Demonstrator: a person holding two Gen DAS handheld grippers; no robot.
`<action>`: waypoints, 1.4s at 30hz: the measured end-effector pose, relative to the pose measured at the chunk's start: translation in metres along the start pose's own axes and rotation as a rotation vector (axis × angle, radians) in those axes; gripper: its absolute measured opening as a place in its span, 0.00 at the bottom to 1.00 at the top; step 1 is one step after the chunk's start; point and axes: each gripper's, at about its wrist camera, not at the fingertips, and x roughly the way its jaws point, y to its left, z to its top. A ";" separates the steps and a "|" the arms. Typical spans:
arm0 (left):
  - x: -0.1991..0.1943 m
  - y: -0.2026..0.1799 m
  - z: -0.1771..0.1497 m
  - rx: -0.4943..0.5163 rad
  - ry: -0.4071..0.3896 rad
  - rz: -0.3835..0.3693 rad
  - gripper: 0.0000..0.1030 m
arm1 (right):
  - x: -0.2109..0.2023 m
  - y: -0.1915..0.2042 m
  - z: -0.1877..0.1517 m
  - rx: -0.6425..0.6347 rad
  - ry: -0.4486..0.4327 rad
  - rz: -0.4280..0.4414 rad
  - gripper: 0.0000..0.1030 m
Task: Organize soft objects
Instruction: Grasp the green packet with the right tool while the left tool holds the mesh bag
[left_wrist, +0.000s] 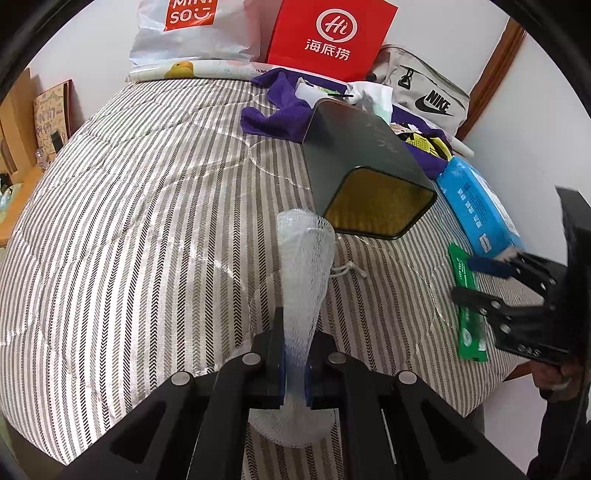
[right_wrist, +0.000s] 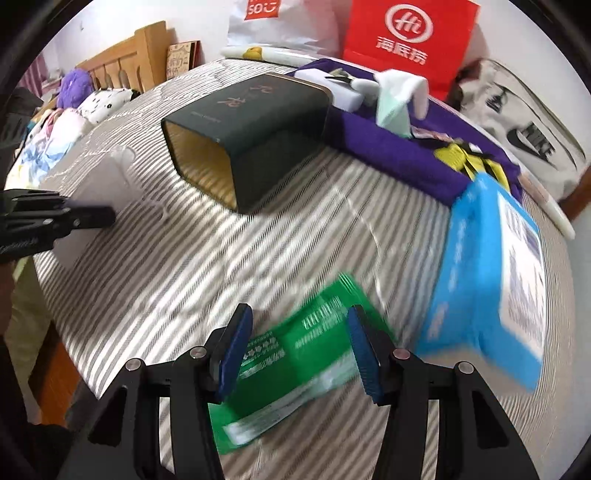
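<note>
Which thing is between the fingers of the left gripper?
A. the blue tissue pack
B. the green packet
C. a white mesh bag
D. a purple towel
C: in the left wrist view the left gripper is shut on the white mesh bag, while the green packet lies on the bed by the right gripper.
</note>
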 end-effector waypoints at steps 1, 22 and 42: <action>0.000 0.000 -0.001 -0.001 0.000 0.000 0.07 | -0.005 -0.002 -0.005 0.023 -0.003 -0.001 0.51; -0.001 -0.010 -0.007 0.004 0.008 -0.021 0.07 | -0.002 -0.005 -0.027 0.418 -0.063 0.004 0.77; 0.011 -0.052 -0.004 0.035 0.025 -0.064 0.21 | -0.031 -0.054 -0.085 0.399 -0.044 -0.012 0.28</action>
